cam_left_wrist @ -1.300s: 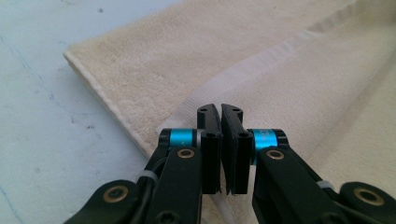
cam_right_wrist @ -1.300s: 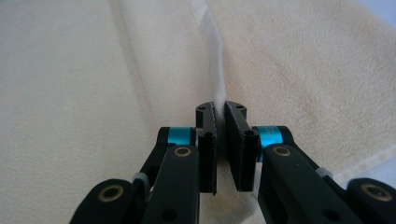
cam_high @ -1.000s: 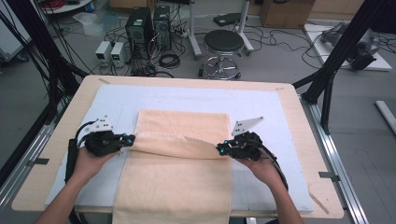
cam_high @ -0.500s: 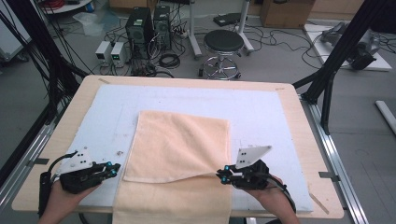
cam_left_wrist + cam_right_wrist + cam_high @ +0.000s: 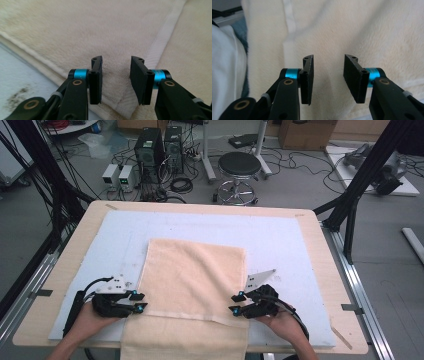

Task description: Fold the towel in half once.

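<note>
Folded peach terry towel (image 5: 192, 280) lies flat mid-desk (image 5: 310, 245), its near end draping over the edge. Both jaws just opened: left hand-held gripper (image 5: 139, 301) and right hand-held gripper (image 5: 236, 303) hold nothing. Soft, limp, light — pinch the hemmed corners.

The top layer of the cream towel (image 5: 192, 277), bunched in a ridge across the middle a second ago, now lies flat, its folded edge drawn toward the near side of the bench (image 5: 320, 250). The left gripper (image 5: 138, 301) and right gripper (image 5: 235, 303) have come nearer the person. Both sets of jaws have just been opening and stand apart over the towel's near corners, pressing nothing.
</note>
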A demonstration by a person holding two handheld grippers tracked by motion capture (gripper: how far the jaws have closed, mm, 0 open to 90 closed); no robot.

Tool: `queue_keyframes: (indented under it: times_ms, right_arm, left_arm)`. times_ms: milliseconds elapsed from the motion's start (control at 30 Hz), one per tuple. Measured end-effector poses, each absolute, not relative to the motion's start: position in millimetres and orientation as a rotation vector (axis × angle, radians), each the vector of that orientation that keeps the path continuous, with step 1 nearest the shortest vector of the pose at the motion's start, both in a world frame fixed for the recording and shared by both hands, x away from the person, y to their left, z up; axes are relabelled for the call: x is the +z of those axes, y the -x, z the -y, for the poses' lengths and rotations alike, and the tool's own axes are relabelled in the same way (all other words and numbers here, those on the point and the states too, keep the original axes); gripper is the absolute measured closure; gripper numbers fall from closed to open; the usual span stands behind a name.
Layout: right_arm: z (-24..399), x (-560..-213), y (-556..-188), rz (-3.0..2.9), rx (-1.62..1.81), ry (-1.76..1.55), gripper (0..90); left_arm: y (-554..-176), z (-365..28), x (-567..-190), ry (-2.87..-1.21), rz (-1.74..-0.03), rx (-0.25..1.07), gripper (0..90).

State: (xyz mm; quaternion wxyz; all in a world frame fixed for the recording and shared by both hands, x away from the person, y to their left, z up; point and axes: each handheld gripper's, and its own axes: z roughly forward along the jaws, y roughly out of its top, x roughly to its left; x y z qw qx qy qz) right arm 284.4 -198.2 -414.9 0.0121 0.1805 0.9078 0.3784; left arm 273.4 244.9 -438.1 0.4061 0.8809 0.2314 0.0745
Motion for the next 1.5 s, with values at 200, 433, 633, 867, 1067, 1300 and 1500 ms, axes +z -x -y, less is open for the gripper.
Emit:
queue_keyframes:
  times_ms: [200,433,633,867,1067,1300,1500]
  right_arm:
    - [196.3,-430.8,-282.0,-2.852,1.112,-0.553,61.6]
    - [195.6,-432.6,-281.7,-2.81,1.11,-0.526,82.5]
    - [196.3,-421.7,-276.3,-2.792,1.123,-0.505,85.6]
    - [196.8,-396.4,-254.3,-2.786,1.195,-0.438,85.7]
    - [193.9,-373.9,-213.1,-2.826,1.211,-0.326,85.7]
    - [197.1,-366.4,-193.2,-2.863,1.249,-0.293,68.4]
    - [200.7,-376.9,-226.6,-2.807,1.251,-0.468,56.7]
  left_arm:
    - [-268.9,-244.6,-440.3,-2.212,-0.564,0.235,79.2]
    - [-265.8,-241.8,-437.0,-2.227,-0.571,0.267,86.4]
    - [-254.5,-250.6,-421.3,-2.176,-0.572,0.279,86.8]
    - [-216.9,-263.9,-395.7,-2.138,-0.543,0.317,86.8]
    - [-163.9,-273.3,-378.9,-2.136,-0.506,0.311,86.8]
    - [-144.6,-278.0,-384.3,-2.138,-0.527,0.254,74.5]
    - [-184.5,-270.3,-396.3,-2.132,-0.57,0.285,63.1]
